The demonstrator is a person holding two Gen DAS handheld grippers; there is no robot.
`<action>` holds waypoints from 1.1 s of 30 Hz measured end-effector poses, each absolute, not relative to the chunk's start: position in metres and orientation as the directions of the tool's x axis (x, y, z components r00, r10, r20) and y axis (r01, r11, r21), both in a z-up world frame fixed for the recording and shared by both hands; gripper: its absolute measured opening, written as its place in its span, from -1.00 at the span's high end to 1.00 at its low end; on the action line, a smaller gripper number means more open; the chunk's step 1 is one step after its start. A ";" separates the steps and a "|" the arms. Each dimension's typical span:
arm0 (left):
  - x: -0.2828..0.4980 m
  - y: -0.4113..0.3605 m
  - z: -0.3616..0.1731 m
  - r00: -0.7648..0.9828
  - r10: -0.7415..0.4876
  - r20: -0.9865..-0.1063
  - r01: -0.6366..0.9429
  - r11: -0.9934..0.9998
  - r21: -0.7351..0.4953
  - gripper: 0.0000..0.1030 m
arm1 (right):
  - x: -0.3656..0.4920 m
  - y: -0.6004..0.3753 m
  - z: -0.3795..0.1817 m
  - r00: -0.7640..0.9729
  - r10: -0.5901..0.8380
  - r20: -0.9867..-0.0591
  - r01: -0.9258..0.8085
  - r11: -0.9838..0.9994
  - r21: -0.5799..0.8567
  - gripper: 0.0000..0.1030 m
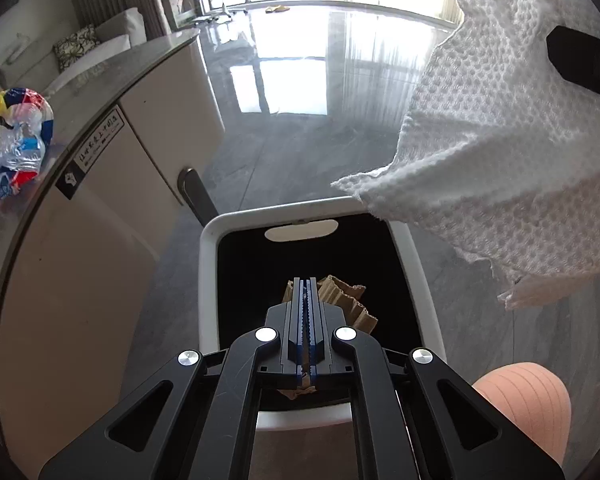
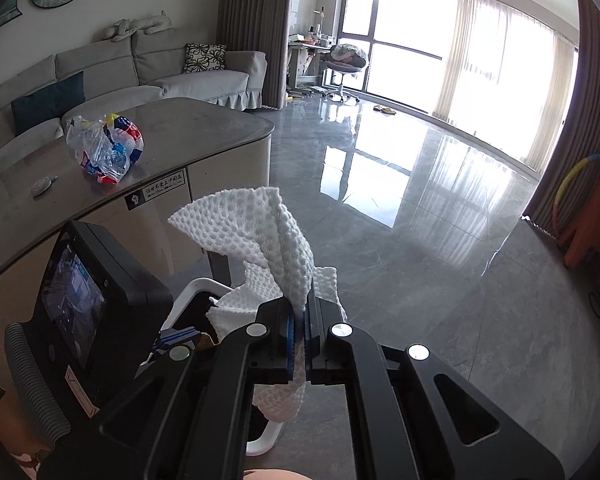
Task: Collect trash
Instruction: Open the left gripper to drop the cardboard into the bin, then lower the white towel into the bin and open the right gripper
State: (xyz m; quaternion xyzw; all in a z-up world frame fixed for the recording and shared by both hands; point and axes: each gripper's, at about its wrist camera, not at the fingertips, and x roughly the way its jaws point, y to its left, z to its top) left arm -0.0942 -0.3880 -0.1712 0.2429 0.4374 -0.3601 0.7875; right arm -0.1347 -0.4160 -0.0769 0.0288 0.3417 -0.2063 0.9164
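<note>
- Cardboard [image 1: 342, 300], brown and corrugated, sits pinched in our left gripper [image 1: 307, 300]; its jaws are pressed together on the scrap, which sticks out beyond the tips and also shows behind them
- we hold that scrap over the mouth of the bin [image 1: 210, 272], white-rimmed with a black inside, standing on the grey floor [image 1: 292, 152] just beside the table [image 1: 100, 92]
- our right gripper [image 2: 303, 312] is clamped on a white dimpled towel [image 2: 260, 232]; the sheet stands up above the tips and hangs below them, over the bin's right edge
- on the table lies a crumpled clear bag [image 2: 108, 148] with red, blue and yellow print; near it a small round white thing [image 2: 42, 187], too small to tell what
- a sofa [image 2: 152, 76] stands behind the table
</note>
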 end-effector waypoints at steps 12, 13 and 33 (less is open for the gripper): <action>-0.090 -0.381 -0.170 0.404 -0.348 -0.846 0.761 0.641 0.099 -0.19 | -0.129 -0.414 -0.080 0.678 -0.351 -0.645 0.389 0.917 -0.090 0.93; -0.090 -0.381 -0.169 0.401 -0.352 -0.846 0.762 0.640 0.095 -0.20 | -0.129 -0.414 -0.080 0.678 -0.352 -0.645 0.389 0.917 -0.091 0.93; -0.076 -0.317 -0.104 0.524 -0.380 -0.763 0.686 0.718 0.114 -0.20 | -0.105 -0.392 -0.103 0.688 -0.265 -0.676 0.321 0.946 -0.045 0.93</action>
